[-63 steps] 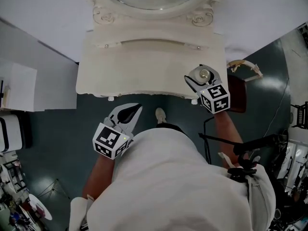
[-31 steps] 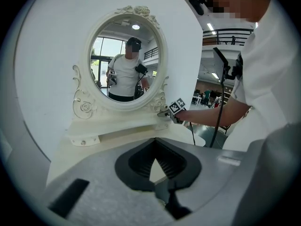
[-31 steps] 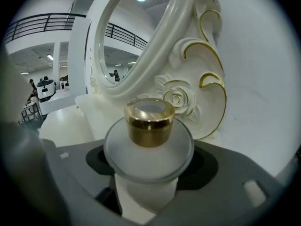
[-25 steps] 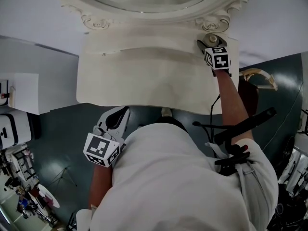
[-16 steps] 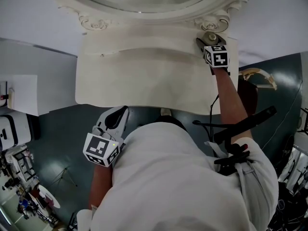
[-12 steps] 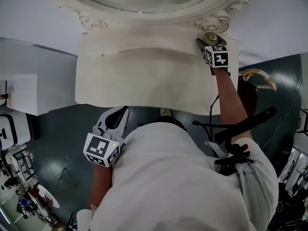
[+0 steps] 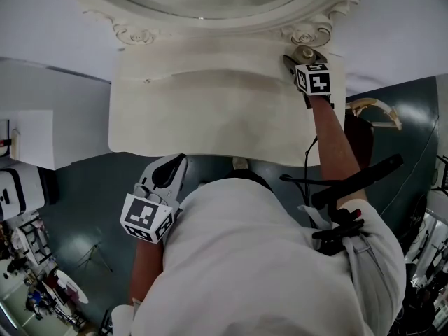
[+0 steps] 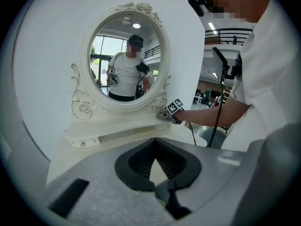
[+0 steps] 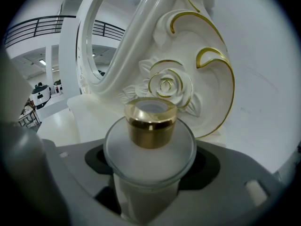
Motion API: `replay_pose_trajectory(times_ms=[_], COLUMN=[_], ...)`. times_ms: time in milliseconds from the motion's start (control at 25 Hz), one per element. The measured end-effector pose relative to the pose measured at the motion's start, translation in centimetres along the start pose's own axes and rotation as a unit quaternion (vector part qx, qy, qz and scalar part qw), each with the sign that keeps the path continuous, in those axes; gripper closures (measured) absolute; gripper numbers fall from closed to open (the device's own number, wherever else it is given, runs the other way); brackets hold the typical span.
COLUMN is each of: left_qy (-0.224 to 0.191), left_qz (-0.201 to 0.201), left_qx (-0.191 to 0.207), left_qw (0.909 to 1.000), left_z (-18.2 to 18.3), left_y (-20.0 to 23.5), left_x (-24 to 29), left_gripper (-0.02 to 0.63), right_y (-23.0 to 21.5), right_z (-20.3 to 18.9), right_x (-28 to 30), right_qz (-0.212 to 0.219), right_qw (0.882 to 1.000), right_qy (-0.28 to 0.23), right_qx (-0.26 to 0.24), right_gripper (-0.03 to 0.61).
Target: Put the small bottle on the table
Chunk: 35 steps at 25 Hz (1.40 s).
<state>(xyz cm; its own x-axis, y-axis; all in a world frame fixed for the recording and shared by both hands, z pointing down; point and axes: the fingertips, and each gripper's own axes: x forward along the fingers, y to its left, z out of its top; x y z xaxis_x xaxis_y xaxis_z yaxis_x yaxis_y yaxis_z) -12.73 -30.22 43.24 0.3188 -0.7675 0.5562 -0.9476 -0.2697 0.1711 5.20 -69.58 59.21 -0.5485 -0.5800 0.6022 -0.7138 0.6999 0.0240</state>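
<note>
Left gripper [image 7: 171,171]: held close to the person's white shirt [image 7: 266,271], over the dark floor [image 7: 77,187], just short of the front edge of the dressing table. Fingers closed, the tips meeting. Nothing is between them; only a narrow wedge of the cream worktop [image 7: 210,117] shows through the gap behind the tips.

Right arm: stretched out over the right side of the worktop to its back corner.

Right gripper [image 7: 304,57]: at the raised back shelf [image 7: 210,56], right end, just beside the mirror frame. Fingers [image 9: 89,161] closed on the small bottle [image 9: 149,147], one on either side of its body below the shoulder.

Small bottle: frosted glass, round shoulder, gold collar [image 9: 149,122] at the neck. Held upright, collar uppermost. It stands directly in front of the carved rose [image 9: 165,86] and gilt-edged scrolls at the foot of the frame, near them but not seen to touch. No view shows whether its base rests on the shelf.

Behind: the oval mirror [image 8: 126,55] in its white carved frame, against a plain white wall [image 7: 392,19]. The glass reflects the person.
</note>
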Motion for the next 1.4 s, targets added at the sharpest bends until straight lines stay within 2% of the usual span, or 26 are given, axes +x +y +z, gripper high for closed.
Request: replay_pose_trajectory(times_ms=[240, 520, 1000, 1240, 1400], left_qy=[0.0, -0.008, -0.023, -0.029, -0.035], left_qz=[-0.002, -0.01, -0.052, -0.072, -0.085], left_qx=[-0.001, -0.001, 0.021, 0.024, 0.028], left_qw=[1.0, 0.9999, 0.9982, 0.9967, 0.9953], left_z=[0.0, -0.3, -1.8, -3.7, -5.0], left_y=[0.2, 0.2, -0.6, -0.7, -0.9], left_x=[0.2, -0.9, -4.1, -6.6, -8.5], left_gripper=[0.611, 0.611, 0.611, 0.611, 0.611], right_y=[-0.1, -0.3, 1.1, 3.7, 6.6], right_z=[-0.2, -0.7, -2.4, -4.7, -6.0], right_x=[0.1, -1.2, -7.6, -11.1, -13.5], right_qz=[-0.001, -0.022, -0.066, -0.083, -0.085], right_qw=[1.0, 1.0, 0.998, 0.996, 0.996], right_qy=[0.006, 0.014, 0.015, 0.026, 0.029], right_qx=[0.002, 0.006, 0.016, 0.025, 0.028], right_gripper=[0.207, 0.198, 0.195, 0.197, 0.226])
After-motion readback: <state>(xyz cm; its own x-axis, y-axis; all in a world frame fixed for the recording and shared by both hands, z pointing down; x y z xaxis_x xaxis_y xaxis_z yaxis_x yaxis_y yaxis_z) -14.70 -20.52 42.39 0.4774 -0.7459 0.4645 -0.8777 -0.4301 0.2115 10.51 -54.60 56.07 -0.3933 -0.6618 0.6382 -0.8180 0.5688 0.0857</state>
